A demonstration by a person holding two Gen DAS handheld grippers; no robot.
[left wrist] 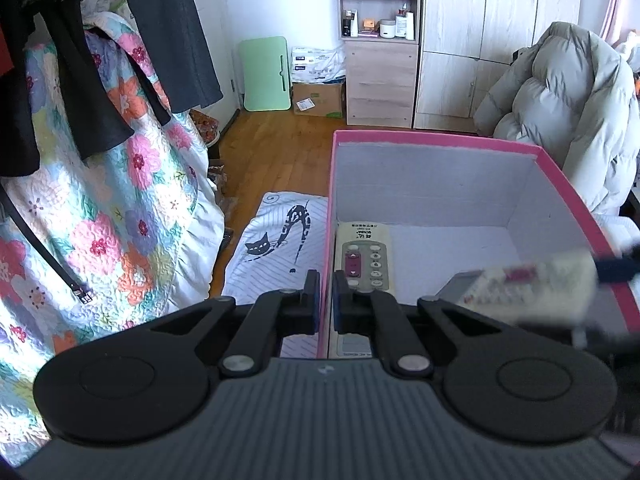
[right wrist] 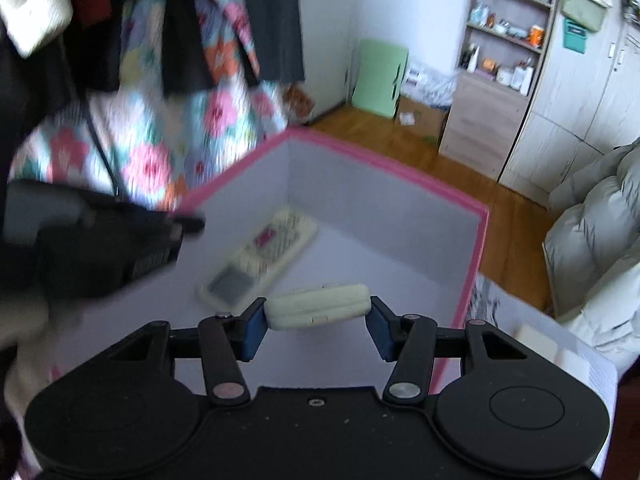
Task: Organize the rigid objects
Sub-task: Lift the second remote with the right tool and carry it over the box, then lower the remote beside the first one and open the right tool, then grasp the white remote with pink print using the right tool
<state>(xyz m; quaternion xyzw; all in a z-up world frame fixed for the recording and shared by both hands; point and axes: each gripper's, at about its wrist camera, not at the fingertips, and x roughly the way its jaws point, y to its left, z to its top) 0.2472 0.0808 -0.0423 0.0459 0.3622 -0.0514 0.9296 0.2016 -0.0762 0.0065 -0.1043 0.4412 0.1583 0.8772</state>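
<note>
Two cream plastic remote controls were in play: one (right wrist: 260, 258) lay flat on the floor of the single pink-rimmed, grey-lined cardboard box (right wrist: 384, 200), at frame centre, its printed label too small to read; the other (right wrist: 318, 309) sat clamped between the right gripper's (right wrist: 318, 326) blue pads above the box. The left gripper (left wrist: 327, 300) was clenched on the box's near wall. Wooden flooring and pale cupboards (left wrist: 480, 40) filled the upper right.

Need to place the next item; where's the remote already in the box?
In the left wrist view, the remote lies flat on the pink box floor, against its left wall.
</note>
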